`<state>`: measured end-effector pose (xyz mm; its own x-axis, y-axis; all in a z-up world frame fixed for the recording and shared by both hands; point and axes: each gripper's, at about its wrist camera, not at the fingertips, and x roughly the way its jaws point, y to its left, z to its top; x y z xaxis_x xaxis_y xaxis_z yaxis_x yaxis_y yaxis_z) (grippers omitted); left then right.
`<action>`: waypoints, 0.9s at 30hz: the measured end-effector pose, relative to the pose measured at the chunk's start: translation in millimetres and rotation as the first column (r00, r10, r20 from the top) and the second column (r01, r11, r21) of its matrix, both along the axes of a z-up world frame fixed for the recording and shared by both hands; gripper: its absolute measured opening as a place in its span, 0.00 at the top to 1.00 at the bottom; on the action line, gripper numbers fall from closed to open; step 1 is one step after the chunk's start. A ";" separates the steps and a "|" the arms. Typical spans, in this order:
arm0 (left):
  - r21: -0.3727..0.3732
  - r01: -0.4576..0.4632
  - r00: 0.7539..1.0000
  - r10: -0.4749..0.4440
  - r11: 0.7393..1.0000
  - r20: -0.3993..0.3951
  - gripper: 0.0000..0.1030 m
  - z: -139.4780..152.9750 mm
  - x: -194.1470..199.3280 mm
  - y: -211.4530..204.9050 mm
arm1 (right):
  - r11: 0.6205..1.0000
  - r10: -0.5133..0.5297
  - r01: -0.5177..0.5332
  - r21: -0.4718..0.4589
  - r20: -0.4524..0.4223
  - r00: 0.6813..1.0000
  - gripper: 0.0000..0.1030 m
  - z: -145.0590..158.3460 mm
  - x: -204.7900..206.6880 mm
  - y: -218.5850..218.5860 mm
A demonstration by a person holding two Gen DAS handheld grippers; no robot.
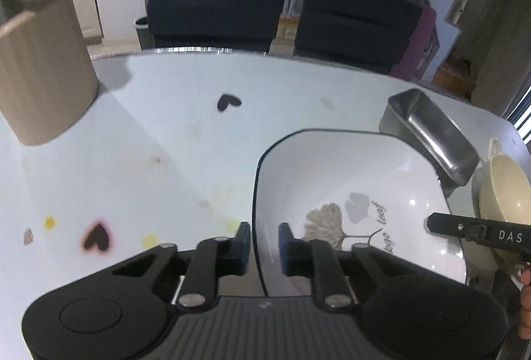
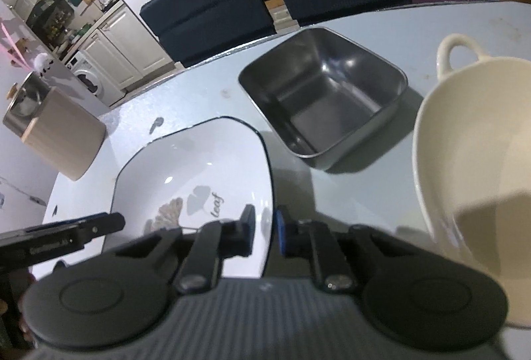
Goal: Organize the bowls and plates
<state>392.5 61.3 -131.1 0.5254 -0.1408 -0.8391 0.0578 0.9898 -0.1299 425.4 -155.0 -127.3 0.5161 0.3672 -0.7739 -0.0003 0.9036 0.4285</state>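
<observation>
On the white table [image 1: 159, 134], each gripper, left [image 1: 264, 244] and right [image 2: 264, 234], pinches the square plate's [image 1: 348, 180] rim.

The left wrist view sits just behind the left gripper [image 1: 264, 245] and looks steeply down and forward across the white table [image 1: 159, 141], close over the left rim of the square plate [image 1: 348, 187]. The right wrist view sits just behind the right gripper [image 2: 264, 229], tilted, looking down over the same plate's right rim [image 2: 199, 167]. Both views share the plate, the steel tray [image 2: 323, 101], the cream bowl [image 2: 474, 161], the beige canister [image 1: 43, 74] and the dark chairs [image 1: 215, 1]; each also catches the other gripper's finger.
</observation>
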 end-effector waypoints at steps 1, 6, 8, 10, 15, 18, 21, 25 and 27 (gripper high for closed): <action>0.001 -0.003 1.000 0.003 1.000 -0.011 0.83 -2.7 1.5 0.7 | 1.000 0.001 -0.001 0.004 -0.006 1.000 0.87 -1.5 0.7 -1.3; -0.028 0.002 1.000 -0.002 1.000 -0.023 0.84 -7.9 5.8 2.6 | 0.997 -0.011 0.014 0.070 -0.044 0.999 0.88 -16.7 8.7 -5.0; -0.033 0.006 1.000 -0.007 0.999 -0.016 0.84 -9.0 5.6 2.6 | 0.997 -0.013 0.016 0.074 -0.046 0.999 0.87 -16.9 8.6 -6.1; -0.050 0.012 1.000 -0.013 0.999 -0.010 0.84 -9.0 3.5 4.6 | 0.999 0.007 -0.006 0.040 -0.025 1.000 0.87 -16.2 7.0 -2.7; -0.067 0.018 1.000 -0.017 0.998 0.016 0.84 -2.2 -8.3 4.2 | 0.992 0.061 -0.057 -0.111 0.029 0.998 0.82 -7.6 -3.5 14.8; -0.076 0.018 0.999 -0.014 0.997 0.045 0.84 11.2 -20.8 5.4 | 0.989 0.078 -0.071 -0.132 0.047 0.996 0.82 2.9 -11.9 15.8; -0.096 0.018 0.997 -0.010 0.995 0.081 0.84 31.7 -38.0 5.6 | 0.985 0.098 -0.084 -0.151 0.086 0.991 0.82 21.1 -24.0 17.2; -0.074 0.044 0.992 -0.035 0.996 0.121 0.84 60.5 -65.9 -0.9 | 0.987 0.087 -0.067 -0.149 0.132 0.987 0.82 50.4 -46.4 12.3; -0.075 0.046 0.990 -0.035 0.996 0.136 0.84 76.1 -82.3 -2.4 | 0.986 0.092 -0.068 -0.149 0.157 0.983 0.82 66.8 -61.7 10.5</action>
<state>310.3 58.8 -55.0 0.6255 -0.2261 -0.7468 0.1195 0.9736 -0.1946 363.6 -144.6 -60.5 0.6128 0.3040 -0.7294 -0.1339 0.9496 0.2833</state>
